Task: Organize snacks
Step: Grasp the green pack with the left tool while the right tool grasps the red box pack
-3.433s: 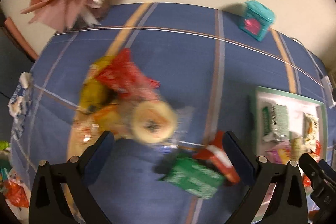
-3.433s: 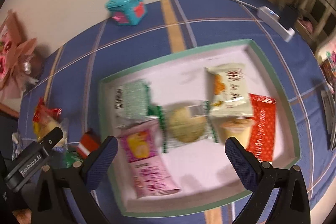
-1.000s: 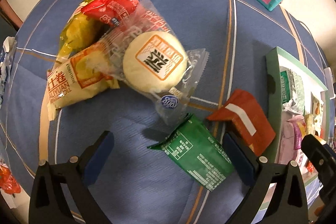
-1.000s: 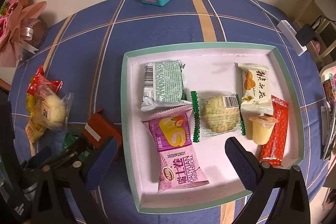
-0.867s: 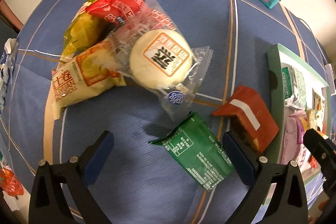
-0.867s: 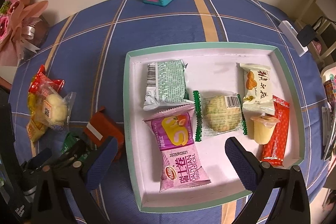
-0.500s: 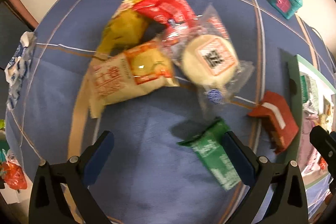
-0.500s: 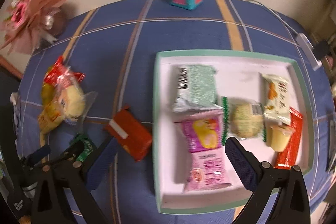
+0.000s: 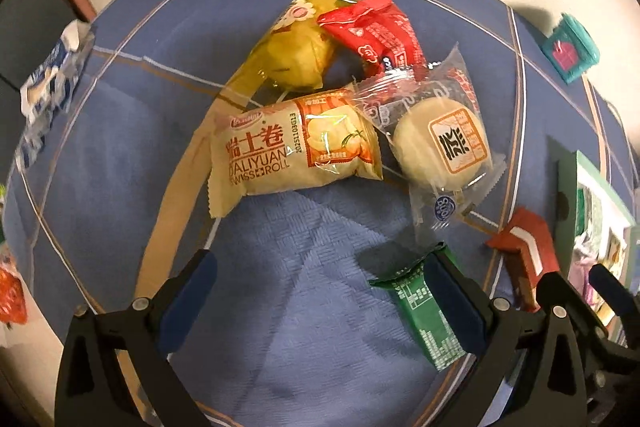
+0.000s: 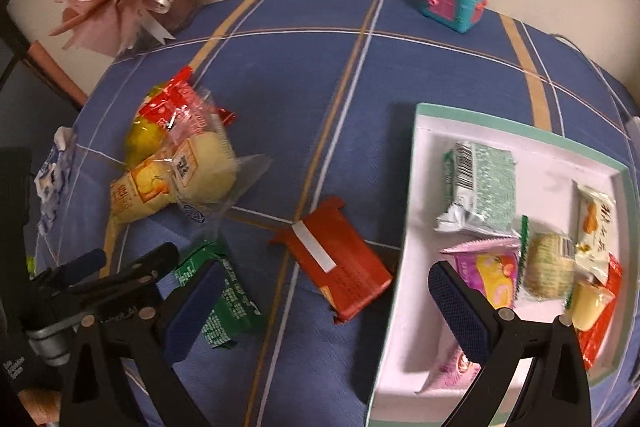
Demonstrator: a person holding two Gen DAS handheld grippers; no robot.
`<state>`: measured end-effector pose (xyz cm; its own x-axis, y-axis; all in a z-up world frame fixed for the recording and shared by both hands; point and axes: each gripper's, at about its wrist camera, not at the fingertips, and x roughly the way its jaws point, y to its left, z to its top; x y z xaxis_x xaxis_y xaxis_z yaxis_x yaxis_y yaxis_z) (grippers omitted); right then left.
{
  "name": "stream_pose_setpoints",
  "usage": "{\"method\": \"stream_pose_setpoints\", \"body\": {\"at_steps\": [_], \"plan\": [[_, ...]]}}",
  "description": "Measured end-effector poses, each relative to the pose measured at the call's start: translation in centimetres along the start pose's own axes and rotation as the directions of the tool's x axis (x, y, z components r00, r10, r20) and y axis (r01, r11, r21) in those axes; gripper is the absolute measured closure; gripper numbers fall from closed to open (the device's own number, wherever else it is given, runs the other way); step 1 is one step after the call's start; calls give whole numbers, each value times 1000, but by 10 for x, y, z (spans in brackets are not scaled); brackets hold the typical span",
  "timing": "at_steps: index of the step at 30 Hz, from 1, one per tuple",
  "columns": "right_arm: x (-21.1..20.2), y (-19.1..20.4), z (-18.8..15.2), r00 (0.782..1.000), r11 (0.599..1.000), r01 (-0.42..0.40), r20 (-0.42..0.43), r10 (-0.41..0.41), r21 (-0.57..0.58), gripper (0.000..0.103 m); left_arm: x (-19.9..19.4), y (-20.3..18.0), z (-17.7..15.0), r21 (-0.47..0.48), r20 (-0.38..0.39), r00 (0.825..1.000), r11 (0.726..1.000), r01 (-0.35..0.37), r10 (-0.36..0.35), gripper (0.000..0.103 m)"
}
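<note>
— Packets left on the cloth: which sits closest to a claw?

— Swiss roll [image 9: 294, 151], mid-frame in the left view, straight ahead of the left gripper [image 9: 320, 301], whose fingers are spread wide and empty. Its long axis runs across the frame, side to side.

— And the right gripper [image 10: 324, 303]?

— Also agape, holding nothing, with the red pack [image 10: 334, 261] between its fingers, the tray [image 10: 404, 267] at lower right.
</note>
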<state>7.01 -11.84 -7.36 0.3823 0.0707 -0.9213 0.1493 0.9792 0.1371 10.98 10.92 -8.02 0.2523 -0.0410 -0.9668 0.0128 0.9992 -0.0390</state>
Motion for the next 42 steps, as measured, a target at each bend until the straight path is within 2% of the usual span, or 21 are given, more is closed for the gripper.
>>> {"method": "stream_pose_setpoints", "body": {"at_steps": [3,10,13,16,19,21,33,37,40,42], "plan": [[-1,5,1,1000,999,10,26,-9,-37,7,6,5,2,-44,4,1000,999,13,-13,0],[8,12,3,1000,996,-21,20,23,-85,20,8,3,3,-52,1,999,998,38,-38,0],[12,11,3,999,997,-34,21,35,-74,23,4,0,5,-53,-2,999,998,45,-46,0],[20,7,1,999,998,-37,1,37,-56,33,9,-6,7,-52,-10,999,997,51,-51,1],[28,10,-1,1000,997,4,-8,-5,-82,35,16,-12,9,-81,-21,994,992,102,-104,1],[29,15,-2,999,993,35,-10,-36,-112,35,22,-21,6,-71,-26,994,992,105,-107,1],[34,8,1,1000,997,-3,-13,2,-76,35,22,-42,0,-59,-42,993,993,107,-109,1],[35,6,-1,999,998,24,-33,-26,-65,53,25,-43,-1,-77,-54,991,990,122,-126,1],[29,1,-7,999,999,12,-49,-14,-42,57,28,-51,-4,-69,-63,990,990,123,-127,1],[28,-2,-9,998,999,9,-57,-12,-36,59,31,-59,-7,-57,-81,987,989,134,-138,6]]}}
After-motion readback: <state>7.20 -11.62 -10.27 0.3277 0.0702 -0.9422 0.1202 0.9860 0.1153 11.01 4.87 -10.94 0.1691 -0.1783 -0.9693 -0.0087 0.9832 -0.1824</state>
